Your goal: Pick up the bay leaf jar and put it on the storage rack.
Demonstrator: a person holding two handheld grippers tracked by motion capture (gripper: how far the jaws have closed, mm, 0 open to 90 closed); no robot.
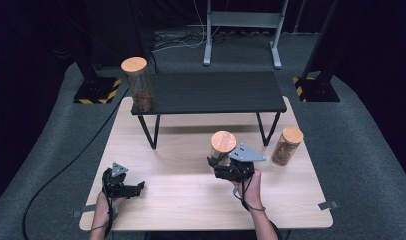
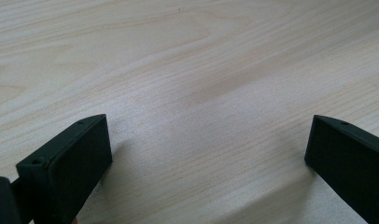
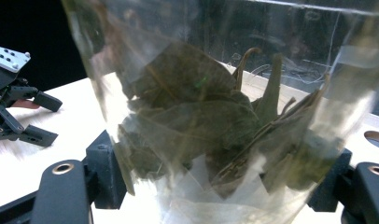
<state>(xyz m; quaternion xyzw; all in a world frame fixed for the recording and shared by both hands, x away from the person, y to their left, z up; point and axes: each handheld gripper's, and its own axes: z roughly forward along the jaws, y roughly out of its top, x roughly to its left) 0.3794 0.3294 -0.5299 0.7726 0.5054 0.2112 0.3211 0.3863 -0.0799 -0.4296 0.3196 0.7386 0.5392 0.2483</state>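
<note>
A dark room with grey carpet surrounds a pale wooden table (image 1: pixel 191 200), on whose far half stands a low black shelf on thin metal legs (image 1: pixel 211 92). Three clear cylindrical jars with round wooden lids are in play. One jar of brown contents (image 1: pixel 139 85) stands upright on the left end of the shelf, judged already placed. A second jar of brown contents (image 1: pixel 286 146) stands on the table just beside the shelf's right leg, untouched. The third, a clear jar of dried green-brown leaves (image 3: pixel 215 121), is clenched between the jaws of the right gripper (image 1: pixel 230 167) near the table's middle, in front of the shelf; its lid (image 1: pixel 223 142) remains on. The left gripper (image 1: pixel 125 186) rests at the near left of the table, jaws apart over bare wood, grasping nothing. If shelving is the aim, one jar seems done, one is in hand, and one is left.
</note>
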